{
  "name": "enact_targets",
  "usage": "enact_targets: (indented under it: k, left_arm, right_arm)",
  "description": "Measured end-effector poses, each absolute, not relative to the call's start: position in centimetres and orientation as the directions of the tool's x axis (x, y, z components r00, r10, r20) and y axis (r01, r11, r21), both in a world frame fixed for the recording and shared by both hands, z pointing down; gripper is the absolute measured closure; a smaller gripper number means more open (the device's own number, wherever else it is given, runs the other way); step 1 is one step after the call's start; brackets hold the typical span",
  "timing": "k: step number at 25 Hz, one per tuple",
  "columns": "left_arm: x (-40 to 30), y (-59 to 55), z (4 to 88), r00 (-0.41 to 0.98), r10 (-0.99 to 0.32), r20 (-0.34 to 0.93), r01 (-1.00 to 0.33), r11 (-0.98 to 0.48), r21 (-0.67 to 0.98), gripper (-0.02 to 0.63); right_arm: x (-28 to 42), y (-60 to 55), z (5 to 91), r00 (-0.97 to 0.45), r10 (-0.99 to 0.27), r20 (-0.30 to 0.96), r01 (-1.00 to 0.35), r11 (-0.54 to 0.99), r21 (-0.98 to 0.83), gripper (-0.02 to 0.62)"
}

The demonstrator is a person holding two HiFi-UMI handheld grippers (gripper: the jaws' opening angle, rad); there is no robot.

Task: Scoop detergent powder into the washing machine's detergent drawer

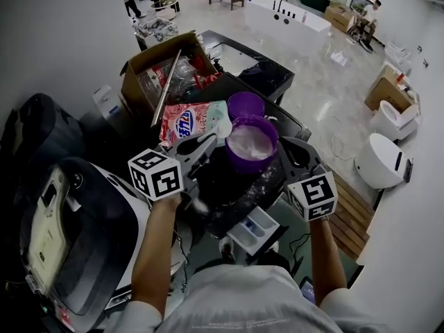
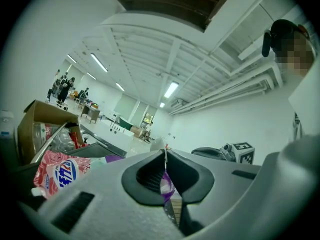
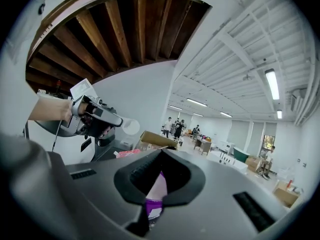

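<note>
A purple tub (image 1: 250,159) holding white powder (image 1: 248,143) stands on the dark washer top (image 1: 225,193). In the head view my left gripper (image 1: 211,139) is at the tub's left rim, shut on a pale translucent scoop (image 1: 223,126). The right gripper view shows that scoop (image 3: 131,126) at the left gripper's tip. My right gripper (image 1: 283,148) is at the tub's right side, jaws closed with the tub's purple wall (image 3: 156,194) between them. Below, near my body, the white detergent drawer (image 1: 255,229) stands pulled out. In their own views both grippers (image 2: 165,151) (image 3: 161,154) look shut.
A pink detergent bag (image 1: 187,122) lies behind the tub, next to a second purple tub or lid (image 1: 245,104). An open cardboard box (image 1: 163,64) of items sits further back. Another machine (image 1: 83,234) stands at my left. People stand far across the hall.
</note>
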State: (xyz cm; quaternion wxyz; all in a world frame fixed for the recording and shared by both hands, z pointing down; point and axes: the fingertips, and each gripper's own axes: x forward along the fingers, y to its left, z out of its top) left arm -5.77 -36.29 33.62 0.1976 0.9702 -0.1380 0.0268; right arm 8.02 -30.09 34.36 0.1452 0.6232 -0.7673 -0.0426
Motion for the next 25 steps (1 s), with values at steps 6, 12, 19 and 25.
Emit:
enact_targets:
  k: [6, 12, 19, 25]
  left_arm:
    - [-6.6, -33.5, 33.3, 0.956, -0.275, 0.102, -0.292, -0.873, 0.39, 0.591]
    - [-7.2, -30.1, 33.7, 0.924, -0.366, 0.107, -0.377, -0.837, 0.397, 0.591]
    - [-5.9, -23.9, 35.9, 0.854, -0.51, 0.105, -0.499, -0.744, 0.445, 0.591]
    - [-5.2, -17.3, 38.0, 0.78, -0.618, 0.101, -0.577, -0.648, 0.497, 0.591]
  right_arm:
    - [8.3, -27.4, 34.2, -0.186, -0.966, 0.179, -0.947, 0.225, 0.228, 0.591]
    - [9.5, -24.9, 34.0, -0.259, -0.952, 0.165, -0.931, 0.292, 0.22, 0.591]
    - [12.0, -20.0, 35.2, -0.385, -0.907, 0.172, -0.883, 0.417, 0.217, 0.591]
    - [14.2, -14.5, 36.8, -0.478, -0.857, 0.193, -0.832, 0.512, 0.212, 0.591]
